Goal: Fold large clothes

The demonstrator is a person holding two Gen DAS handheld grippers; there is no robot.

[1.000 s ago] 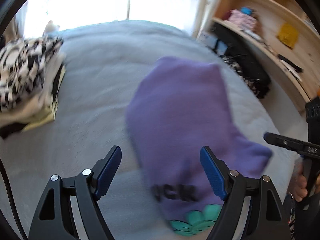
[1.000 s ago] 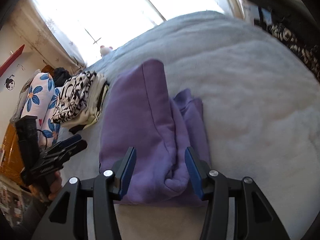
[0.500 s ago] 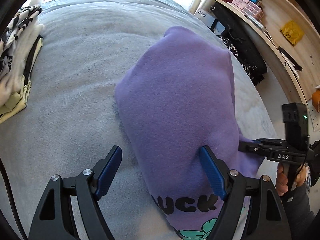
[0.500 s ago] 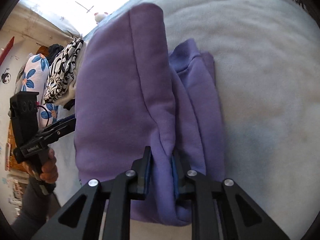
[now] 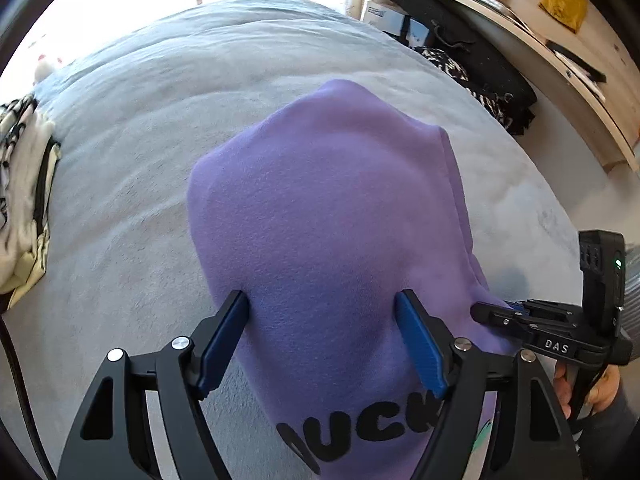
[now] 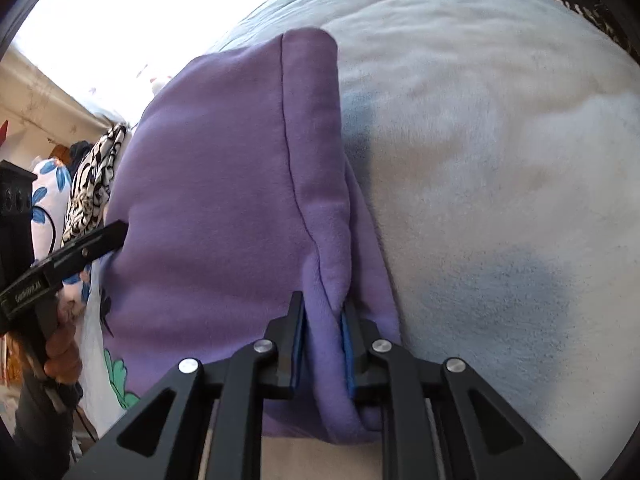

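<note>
A purple sweatshirt (image 5: 332, 216) with black lettering and a green print lies folded on a pale blue blanket on the bed (image 5: 160, 92). My left gripper (image 5: 322, 308) is open, its blue pads straddling the sweatshirt's near part. My right gripper (image 6: 322, 310) is shut on a thick fold at the sweatshirt's (image 6: 224, 184) right edge. In the left wrist view the right gripper (image 5: 476, 310) touches the garment's right side. In the right wrist view the left gripper (image 6: 116, 232) sits at the garment's left edge.
A stack of folded black-and-white and cream clothes (image 5: 24, 200) lies at the bed's left side. Wooden shelves (image 5: 560, 40) and a black bag (image 5: 472, 56) stand to the right of the bed. A flowered pillow (image 6: 48, 196) lies beyond the stack.
Both grippers have moved in onto the sweatshirt. The right gripper has closed on the fold at its right edge. The left gripper has stayed open and now straddles the near part.
</note>
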